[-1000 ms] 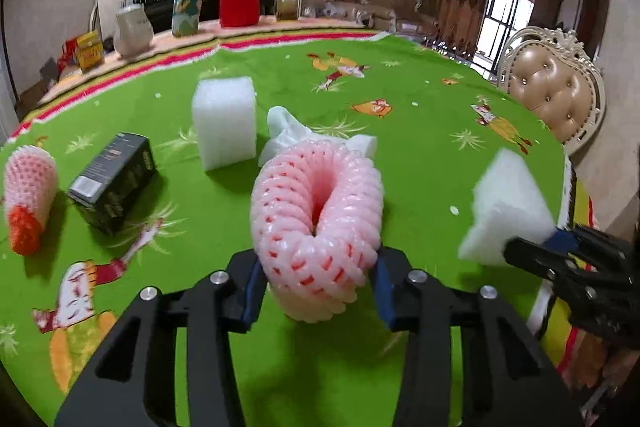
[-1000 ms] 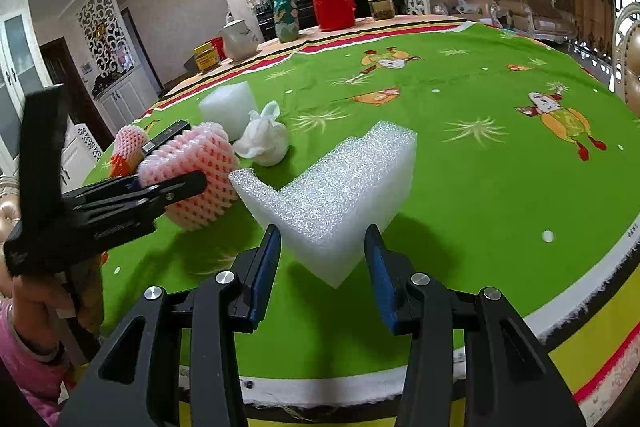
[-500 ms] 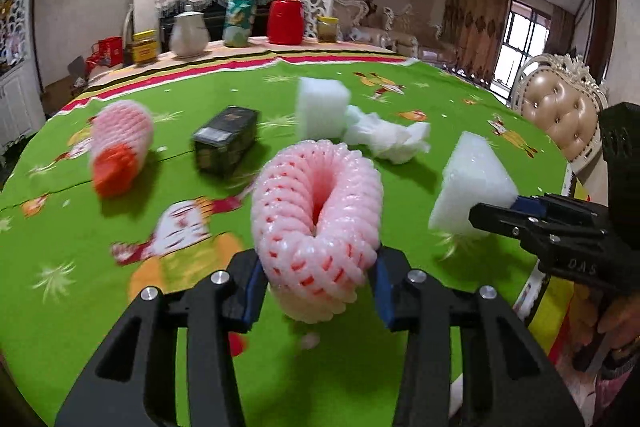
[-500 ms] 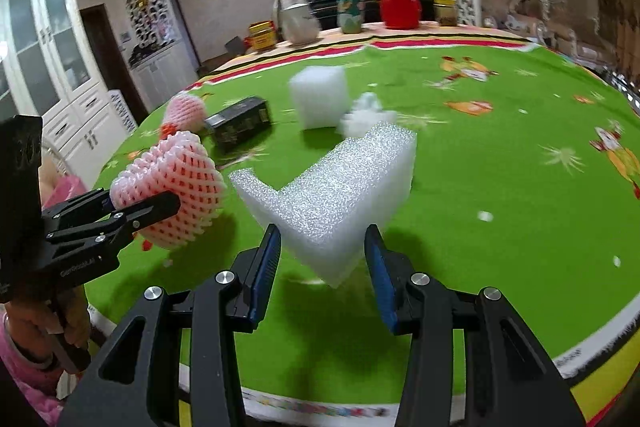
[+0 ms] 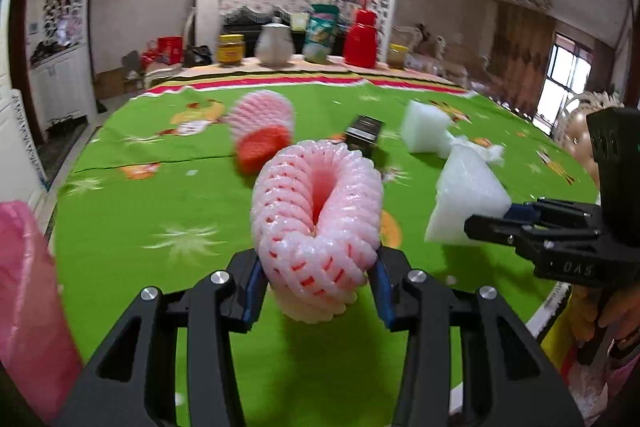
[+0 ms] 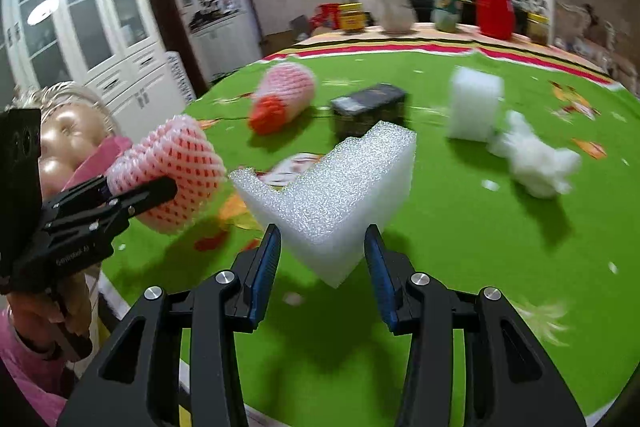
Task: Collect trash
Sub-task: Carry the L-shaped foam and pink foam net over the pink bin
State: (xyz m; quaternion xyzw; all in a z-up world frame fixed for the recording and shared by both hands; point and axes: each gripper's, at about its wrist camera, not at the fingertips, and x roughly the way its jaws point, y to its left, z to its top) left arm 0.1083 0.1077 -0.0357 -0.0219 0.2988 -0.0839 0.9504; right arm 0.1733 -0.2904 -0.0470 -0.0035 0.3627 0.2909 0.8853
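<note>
My left gripper (image 5: 318, 285) is shut on a rolled pink foam fruit net (image 5: 316, 223), lifted above the green tablecloth (image 5: 160, 195). My right gripper (image 6: 323, 269) is shut on an L-shaped white foam corner piece (image 6: 336, 195). The left wrist view shows the right gripper (image 5: 516, 223) at the right edge with that white foam piece (image 5: 464, 203). The right wrist view shows the left gripper (image 6: 132, 193) at the left with the pink net (image 6: 176, 175). On the table lie a second pink net with an orange end (image 6: 282, 99), a black box (image 6: 368, 109), a white foam block (image 6: 474, 107) and a crumpled white wrapper (image 6: 532, 163).
A pink bag edge (image 5: 28, 307) shows at the lower left of the left wrist view. Jars, a white jug (image 5: 276, 45) and a red container (image 5: 362, 39) stand along the far rim. A padded chair (image 5: 576, 131) is to the right. White cabinets (image 6: 100, 39) line the wall.
Both grippers have swung sideways toward the left with their loads still held. The table objects have slid to the right in both views, and the pink bag edge has come into the left wrist view.
</note>
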